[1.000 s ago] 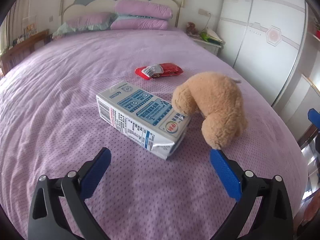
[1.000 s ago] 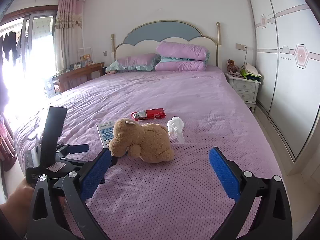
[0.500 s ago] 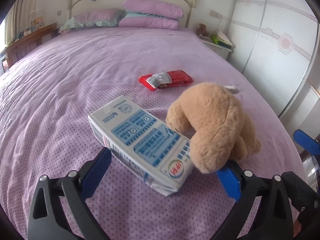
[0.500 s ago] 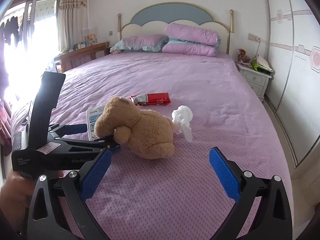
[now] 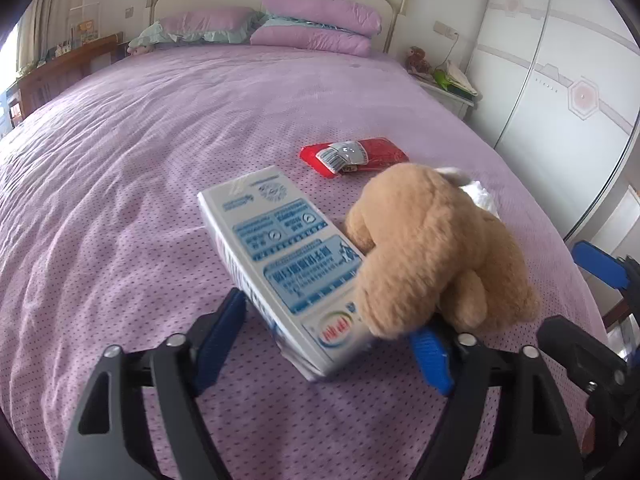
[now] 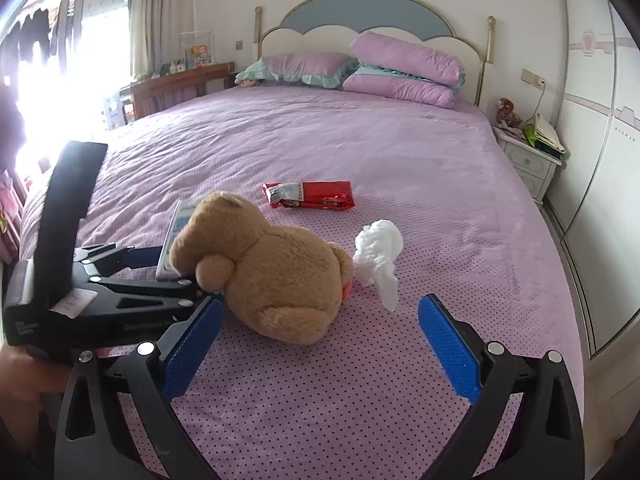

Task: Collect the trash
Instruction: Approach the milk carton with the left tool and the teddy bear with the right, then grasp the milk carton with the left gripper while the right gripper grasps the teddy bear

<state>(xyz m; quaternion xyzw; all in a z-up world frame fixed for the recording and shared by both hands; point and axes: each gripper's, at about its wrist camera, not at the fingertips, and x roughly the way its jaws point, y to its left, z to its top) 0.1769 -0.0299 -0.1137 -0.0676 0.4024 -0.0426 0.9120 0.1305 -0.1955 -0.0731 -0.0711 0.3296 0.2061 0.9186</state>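
On the purple bed [image 5: 160, 160], the left gripper [image 5: 326, 344] has its fingers closing around the near end of the milk carton [image 5: 288, 256], contact unclear, a teddy bear [image 5: 432, 256] touching at 3 o'clock, while the right gripper [image 6: 320, 348] hovers spread near the crumpled tissue [image 6: 378, 256] and red wrapper [image 6: 316, 196].

White-and-blue milk carton [image 5: 288, 256] lies flat between my left tool's [image 5: 328, 344] fingers; red wrapper [image 6: 310, 196] and crumpled white tissue [image 6: 380, 256] lie beyond.
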